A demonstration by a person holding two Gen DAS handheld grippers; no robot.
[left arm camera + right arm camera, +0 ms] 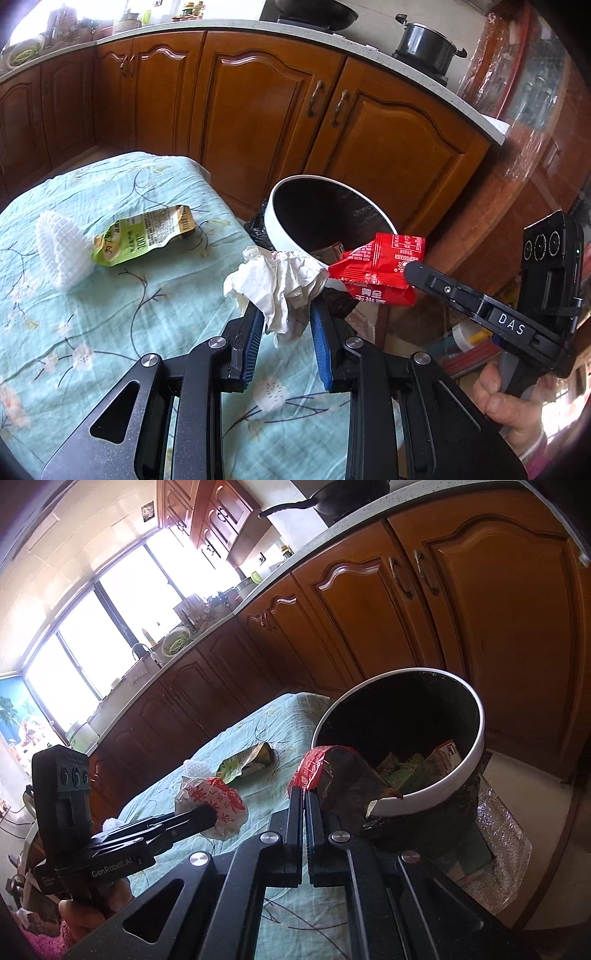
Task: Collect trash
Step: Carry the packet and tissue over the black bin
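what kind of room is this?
Most likely a home kitchen: wood cabinets under a counter, a pot on the stove, a sink faucet by the window.

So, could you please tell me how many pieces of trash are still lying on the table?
2: a green wrapper mid-table and a white foam net beside it, touching; more may be hidden.
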